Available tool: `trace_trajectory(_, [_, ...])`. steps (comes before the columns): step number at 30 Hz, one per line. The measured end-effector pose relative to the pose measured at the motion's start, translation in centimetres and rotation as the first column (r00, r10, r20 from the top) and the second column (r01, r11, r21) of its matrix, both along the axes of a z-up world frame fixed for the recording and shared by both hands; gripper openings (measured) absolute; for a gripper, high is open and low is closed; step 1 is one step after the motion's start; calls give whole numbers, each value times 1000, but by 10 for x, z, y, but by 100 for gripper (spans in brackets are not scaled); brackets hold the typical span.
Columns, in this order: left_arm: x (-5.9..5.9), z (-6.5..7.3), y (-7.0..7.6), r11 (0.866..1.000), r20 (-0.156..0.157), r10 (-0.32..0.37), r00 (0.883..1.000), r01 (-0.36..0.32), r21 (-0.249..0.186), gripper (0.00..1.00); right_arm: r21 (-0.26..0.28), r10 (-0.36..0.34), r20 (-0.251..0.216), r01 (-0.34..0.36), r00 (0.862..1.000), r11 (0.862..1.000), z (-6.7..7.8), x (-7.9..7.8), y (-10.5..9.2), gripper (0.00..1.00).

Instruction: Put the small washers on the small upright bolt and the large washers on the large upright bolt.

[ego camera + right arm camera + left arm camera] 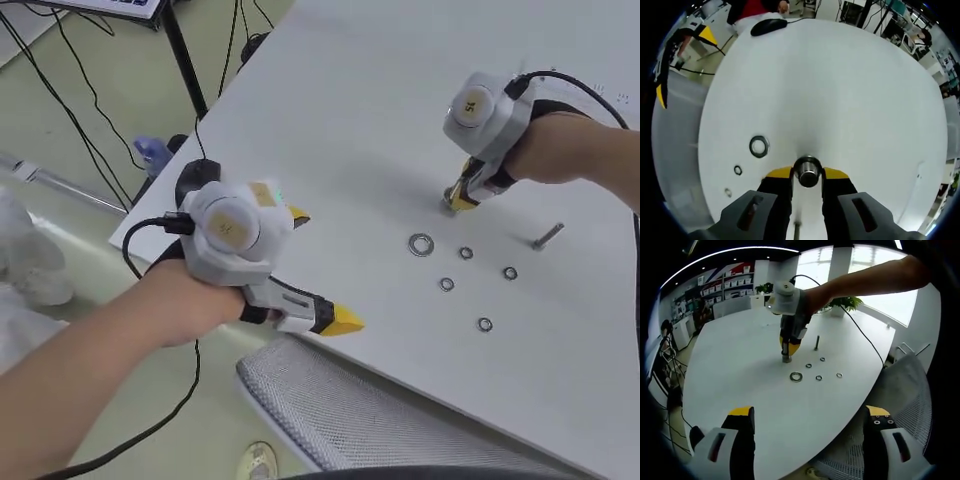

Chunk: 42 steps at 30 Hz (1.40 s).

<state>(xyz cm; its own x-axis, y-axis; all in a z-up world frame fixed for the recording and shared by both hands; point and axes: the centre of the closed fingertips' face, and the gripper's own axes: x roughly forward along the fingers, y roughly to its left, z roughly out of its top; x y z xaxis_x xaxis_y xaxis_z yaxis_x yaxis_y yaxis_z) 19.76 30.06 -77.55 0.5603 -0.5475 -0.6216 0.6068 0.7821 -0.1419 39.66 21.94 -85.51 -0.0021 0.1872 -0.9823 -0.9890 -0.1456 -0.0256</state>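
Note:
My right gripper (461, 199) is shut on the large bolt (449, 206), which stands with its lower end on the white table (340, 110); its round end (808, 171) shows between the jaws. A large washer (421, 244) lies flat just beside it, also seen as the large washer (759, 146). Several small washers (466, 253) lie scattered nearby. The small bolt (816, 342) stands upright beyond them. My left gripper (322, 267) hovers open over the table's near edge, holding nothing, well apart from the parts.
A mesh chair back (330, 410) sits under the table's near edge. A black mouse (197, 175) rests at the table's left corner, with cables running to the floor. The table stretches bare beyond the bolts.

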Motion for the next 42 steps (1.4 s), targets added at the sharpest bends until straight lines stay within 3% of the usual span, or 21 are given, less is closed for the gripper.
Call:
trace_trajectory(16, [-2,0,0,1000,-6,-2,1000,2,3,89,-7,-7,-2,7,1000,1000,-13,1,-2,21])
trace_trajectory(29, [-2,0,2,1000,-14,-5,1000,5,7,88,-9,-1,-4,1,1000,1000,-11,-4,3,22])
trace_trajectory(35, [-2,0,1,1000,-17,-11,1000,11,8,87,-14,7,-6,-7,1000,1000,-11,-8,1,25])
trace_trajectory(38, [-2,0,1,1000,-16,-10,1000,10,7,87,7,-1,-17,1,1000,1000,-11,-10,4,33])
trace_trajectory(42, [-3,1,1,1000,-16,-11,1000,11,9,87,8,1,-12,-1,1000,1000,-9,-9,4,34])
